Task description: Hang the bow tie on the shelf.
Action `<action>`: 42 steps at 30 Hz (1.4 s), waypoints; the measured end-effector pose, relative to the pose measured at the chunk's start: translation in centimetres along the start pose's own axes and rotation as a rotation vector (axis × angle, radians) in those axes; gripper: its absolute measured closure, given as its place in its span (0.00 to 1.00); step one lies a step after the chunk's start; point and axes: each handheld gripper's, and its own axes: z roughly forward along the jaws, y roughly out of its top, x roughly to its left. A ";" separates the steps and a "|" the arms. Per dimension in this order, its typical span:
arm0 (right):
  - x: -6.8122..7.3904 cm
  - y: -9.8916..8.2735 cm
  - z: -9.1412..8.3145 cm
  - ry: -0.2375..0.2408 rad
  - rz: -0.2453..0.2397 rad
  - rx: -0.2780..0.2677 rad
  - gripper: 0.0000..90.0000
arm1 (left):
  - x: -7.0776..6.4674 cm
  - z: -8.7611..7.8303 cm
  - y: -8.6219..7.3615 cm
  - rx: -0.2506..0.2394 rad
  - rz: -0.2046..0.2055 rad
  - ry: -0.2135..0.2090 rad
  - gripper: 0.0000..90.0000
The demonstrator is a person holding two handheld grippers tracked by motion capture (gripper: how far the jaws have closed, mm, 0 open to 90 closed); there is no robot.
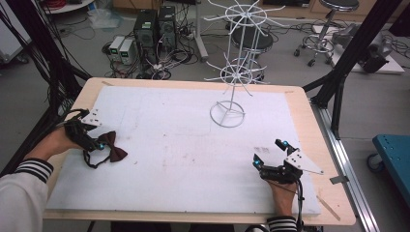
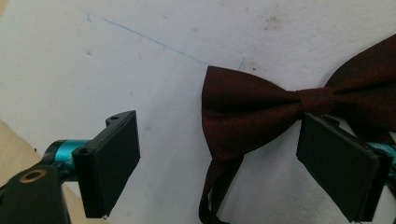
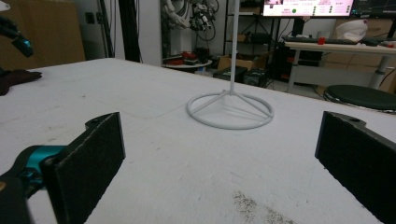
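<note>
left claw point(image 2: 219, 154) wide around bow tie point(image 2: 261, 109), lower left | I'd pinch the knot squarely | right claw point(image 3: 219, 158) wide, empty, idle

A light wooden table point(image 1: 314, 125) with rounded corners carries a white foam sheet point(image 1: 179, 159) that covers nearly all of its top (a bare wood margin shows round the edges). On the sheet lie a dark red bow tie point(image 1: 112, 147) near the left edge and the ring base of a white wire stand point(image 1: 227, 115) toward the far side
</note>
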 end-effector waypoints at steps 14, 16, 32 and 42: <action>0.0 0.0 0.0 0.001 0.006 0.002 0.01 | 0.0 0.7 -0.1 0.040 0.074 -0.057 0.33; 0.0 0.0 0.0 0.001 0.007 0.002 0.01 | -0.1 0.7 -0.1 0.034 0.085 -0.057 0.37; 0.0 0.0 0.0 -0.001 0.003 0.000 0.01 | -0.3 1.0 0.0 0.070 0.042 -0.103 0.76; 0.0 0.0 0.0 0.001 0.002 0.001 0.01 | -0.5 0.9 0.4 0.094 -0.047 -0.091 0.95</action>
